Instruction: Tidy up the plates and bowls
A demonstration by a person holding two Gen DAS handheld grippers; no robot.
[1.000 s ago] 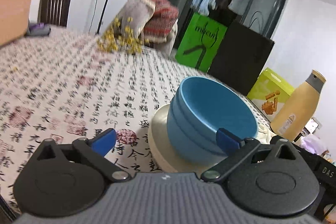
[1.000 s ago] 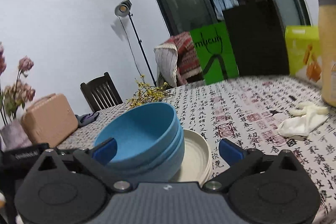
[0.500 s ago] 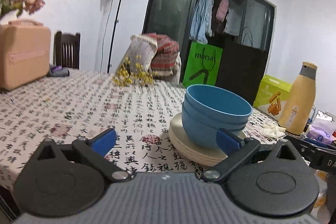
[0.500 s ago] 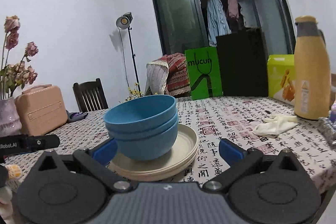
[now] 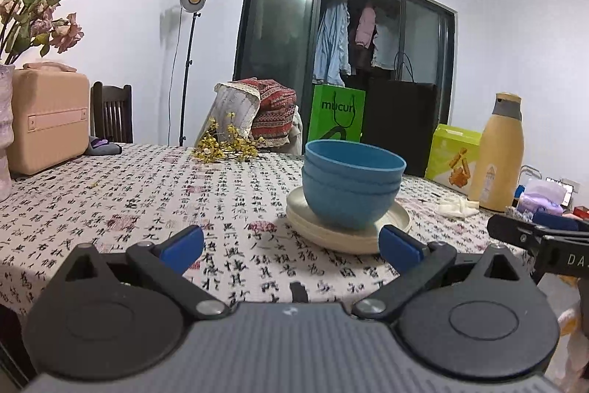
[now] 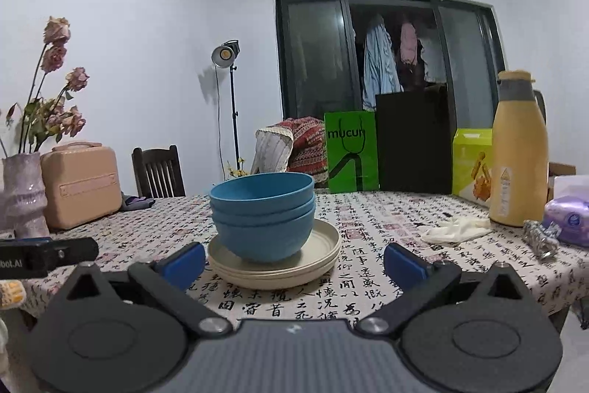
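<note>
Three nested blue plastic bowls (image 6: 262,215) are sitting on a stack of cream round plates (image 6: 274,264), near the front edge of the calligraphy-print tablecloth (image 6: 386,231). Both the left gripper (image 5: 291,245) and the right gripper (image 6: 293,262) are hanging spread wide and empty, just short of the stack. Judging by this, the sorting is looking finished, with nothing loose showing.

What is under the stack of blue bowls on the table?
The nested blue bowls sit on a stack of round cream plates, which lies on the printed tablecloth. The plates' centre is covered by the bowls, so anything there is hidden.
</note>
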